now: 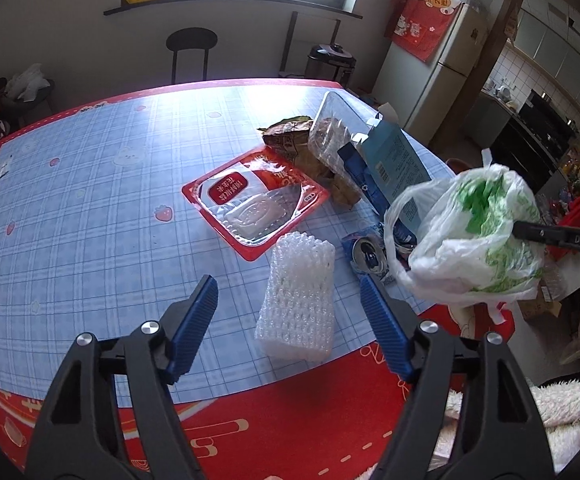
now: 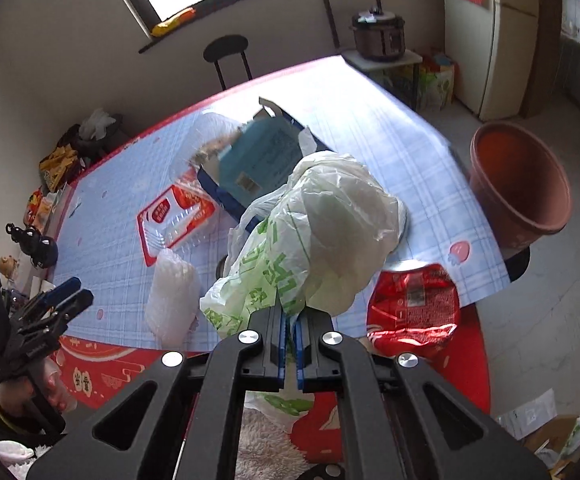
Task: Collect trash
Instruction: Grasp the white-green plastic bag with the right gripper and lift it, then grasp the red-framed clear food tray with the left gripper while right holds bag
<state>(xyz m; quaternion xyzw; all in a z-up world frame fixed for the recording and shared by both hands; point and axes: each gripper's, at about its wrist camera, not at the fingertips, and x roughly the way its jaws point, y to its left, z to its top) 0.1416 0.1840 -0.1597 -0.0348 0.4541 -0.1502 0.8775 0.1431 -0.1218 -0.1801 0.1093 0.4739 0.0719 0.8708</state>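
Right gripper [image 2: 289, 334] clamped on a fold of the white-and-green plastic bag [image 2: 314, 236], held up over the near edge of the table [image 1: 90, 200] with its mouth not visibly open. Left gripper [image 1: 290, 316] spread wide and empty, jaws straddling the white foam net sleeve [image 1: 298, 300] without pressing on it. Rest of the trash scattered just beyond: red-rimmed plastic tray [image 1: 250, 200], clear clamshell [image 1: 330, 132], teal carton [image 1: 394, 156], crumpled brown wrapper [image 1: 290, 136], and a red foil packet [image 2: 414, 308] lying at the table edge on the right. Likely trouble from here — a thin pinch of slippery film, apt to slide out under added weight. Bag mouth probably collapsed, so anything pushed at it may glance off and drop to the floor. Foam sleeve soft and springy — liable to squirt from a shallow bite. Red packet apt to be knocked off by the swinging bag.
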